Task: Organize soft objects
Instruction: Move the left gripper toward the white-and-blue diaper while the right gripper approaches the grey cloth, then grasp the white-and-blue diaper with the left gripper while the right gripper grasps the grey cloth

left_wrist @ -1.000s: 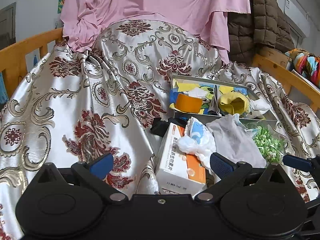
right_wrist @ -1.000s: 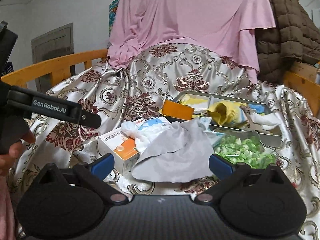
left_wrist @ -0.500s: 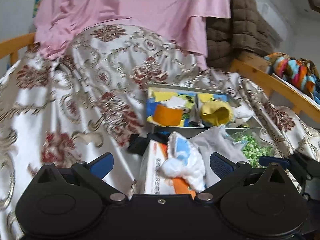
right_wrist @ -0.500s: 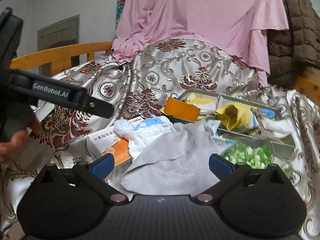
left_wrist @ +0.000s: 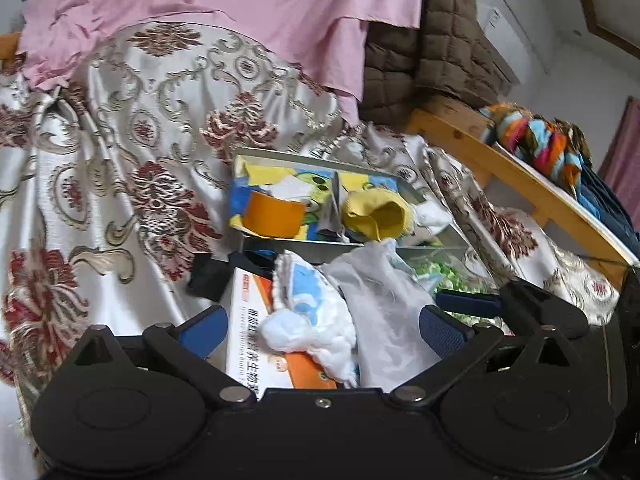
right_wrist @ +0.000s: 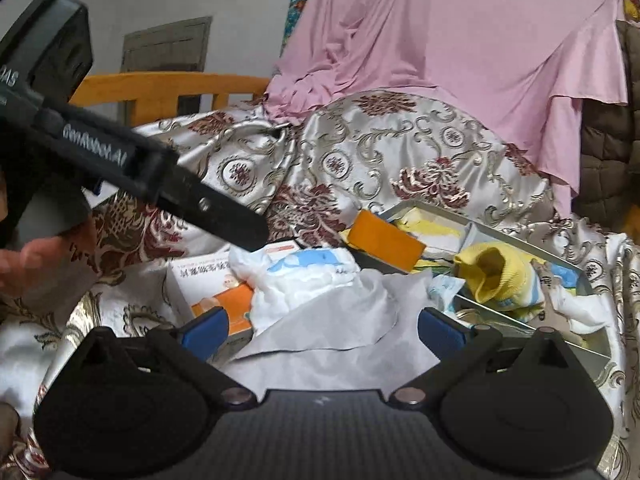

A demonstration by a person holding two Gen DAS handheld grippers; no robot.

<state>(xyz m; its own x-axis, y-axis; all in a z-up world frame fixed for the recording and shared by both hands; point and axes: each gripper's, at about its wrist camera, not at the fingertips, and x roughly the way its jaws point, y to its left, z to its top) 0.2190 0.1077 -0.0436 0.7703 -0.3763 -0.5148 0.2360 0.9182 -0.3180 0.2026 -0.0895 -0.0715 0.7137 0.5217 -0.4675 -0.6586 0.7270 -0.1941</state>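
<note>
Cloth: a pale grey cloth (right_wrist: 320, 336) lies crumpled at the centre of the pile, and in the right wrist view we see it spread between the blue pads of the right tongs (right_wrist: 322, 330), whose jaws stand wide and hold nothing. Touching its left edge is a white-and-blue padded bundle (left_wrist: 308, 312), which rests on top of a white-and-orange carton (left_wrist: 248, 344) printed with characters. We see the left tongs (left_wrist: 320, 330) likewise wide open and empty, their pads either side of the bundle and the carton, and in the left wrist view the right tongs show as a black arm with a blue tip at the right edge. Behind the pile sits a shallow metal tray (left_wrist: 288, 154) with dividers; its compartments hold an orange tape roll (left_wrist: 274, 214) tilted on a printed yellow-and-blue cloth (left_wrist: 308, 180), a yellow knitted sock (right_wrist: 496, 272) and a white soft item (right_wrist: 576, 308). Small green pieces (left_wrist: 448, 276) lie in the near compartment, partly hidden by the grey cloth. A black object (left_wrist: 208, 276) lies just left of the carton. Everything rests on a floral satin bedspread (left_wrist: 120, 184), with a pink sheet (right_wrist: 460, 40) draped behind it, a brown quilted jacket (left_wrist: 432, 60) to the right, and a wooden bed rail (right_wrist: 168, 88) around. In the right wrist view a hand (right_wrist: 36, 260) grips the left tool.
</note>
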